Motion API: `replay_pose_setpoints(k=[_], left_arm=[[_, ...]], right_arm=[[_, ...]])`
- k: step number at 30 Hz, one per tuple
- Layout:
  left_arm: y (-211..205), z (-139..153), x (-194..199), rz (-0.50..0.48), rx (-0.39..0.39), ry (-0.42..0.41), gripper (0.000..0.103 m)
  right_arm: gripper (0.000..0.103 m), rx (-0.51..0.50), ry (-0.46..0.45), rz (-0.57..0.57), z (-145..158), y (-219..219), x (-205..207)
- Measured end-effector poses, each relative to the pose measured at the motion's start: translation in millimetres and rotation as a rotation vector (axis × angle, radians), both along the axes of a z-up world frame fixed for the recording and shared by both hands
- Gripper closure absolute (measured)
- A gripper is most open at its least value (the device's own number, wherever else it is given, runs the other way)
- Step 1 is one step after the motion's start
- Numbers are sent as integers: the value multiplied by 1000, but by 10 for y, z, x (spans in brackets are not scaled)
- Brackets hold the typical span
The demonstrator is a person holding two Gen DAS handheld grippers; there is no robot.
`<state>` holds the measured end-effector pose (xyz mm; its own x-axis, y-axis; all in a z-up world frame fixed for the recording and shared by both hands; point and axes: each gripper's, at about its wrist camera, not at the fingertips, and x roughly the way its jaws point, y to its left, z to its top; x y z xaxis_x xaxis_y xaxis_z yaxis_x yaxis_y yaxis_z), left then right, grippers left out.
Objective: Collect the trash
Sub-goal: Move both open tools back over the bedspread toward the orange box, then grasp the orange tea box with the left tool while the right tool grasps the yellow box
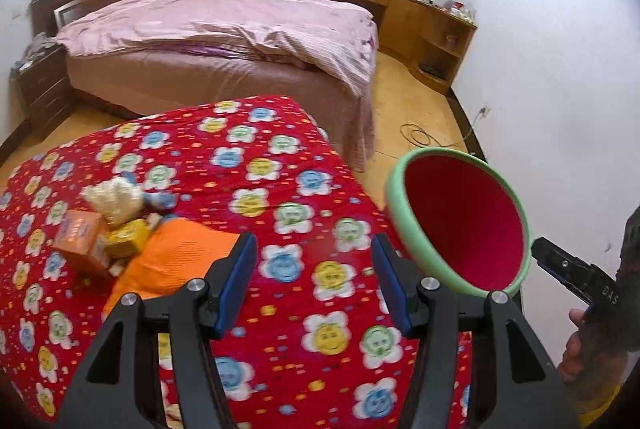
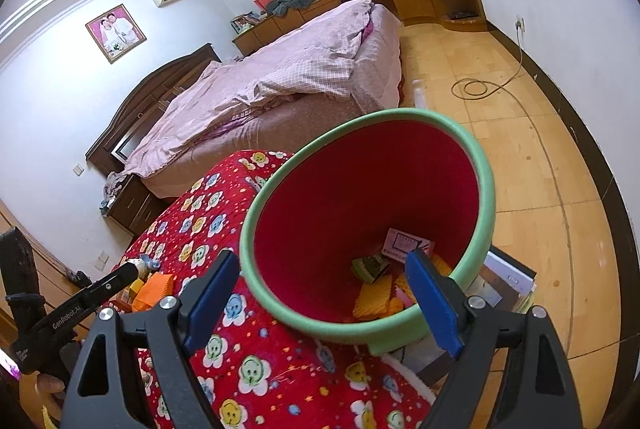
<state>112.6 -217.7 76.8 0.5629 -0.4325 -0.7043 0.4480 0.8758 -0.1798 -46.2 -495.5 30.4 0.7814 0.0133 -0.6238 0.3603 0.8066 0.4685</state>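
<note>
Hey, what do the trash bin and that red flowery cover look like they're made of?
Trash bin: probably soft felt or foam rather than hard plastic; the red inside is matte and fuzzy, the green rim thick, rounded and free of shine. Red cover: printed fabric, likely a padded quilt; it drapes over the edge in soft, rounded folds.

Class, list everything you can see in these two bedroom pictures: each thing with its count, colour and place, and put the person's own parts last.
bin: one, green rim, red inside, beside the blanket, trash in it
blanket: one, red with flowers, in front
trash pile: several pieces, orange, yellow, white, on the blanket
bed: one, pink cover, behind
cabinets: one run, brown, far wall
cable: one, dark, on the floor
left gripper: one, black with blue fingers, open, empty
right gripper: one, same colours, open at the bin's rim
</note>
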Motion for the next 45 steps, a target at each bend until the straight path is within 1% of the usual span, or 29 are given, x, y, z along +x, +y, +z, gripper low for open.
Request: replay_pose_setpoints(k=[9,13,17,20,22,27,31,36,40,41,42,45], left_arm=[[593,7,176,101,10,-10,44],[873,-8,319,165,49,-16,44],[1113,-41,437,204,83,-25,44],[1229,-120,553,219,112,-1,44],[1285,-174,602,236,125,6,41],[1390,-347,736,260,144,47,40],[1428,-448,801,279,170,53,40],[1471,-558,869,278,146,80,40],[1508,-593,880,282,122,77,40],[1515,-591,879,283,117,76,42],[1528,-589,876,281,104,77,48],[1577,-574,862,287,73,82,50]], right_arm=[[15,5,6,-3,-17,194,18],[15,13,15,-14,-51,272,48],[15,16,31,-27,-84,313,83],[15,15,43,-35,-107,332,108],[15,11,53,-40,-118,347,123],[15,2,76,-41,-160,389,157],[15,-2,90,-42,-195,405,181],[15,-11,102,-38,-216,417,201],[15,-15,110,-32,-230,441,221],[15,-16,111,-30,-231,449,225],[15,-18,112,-29,-231,454,229],[15,-22,111,-24,-213,482,240]])
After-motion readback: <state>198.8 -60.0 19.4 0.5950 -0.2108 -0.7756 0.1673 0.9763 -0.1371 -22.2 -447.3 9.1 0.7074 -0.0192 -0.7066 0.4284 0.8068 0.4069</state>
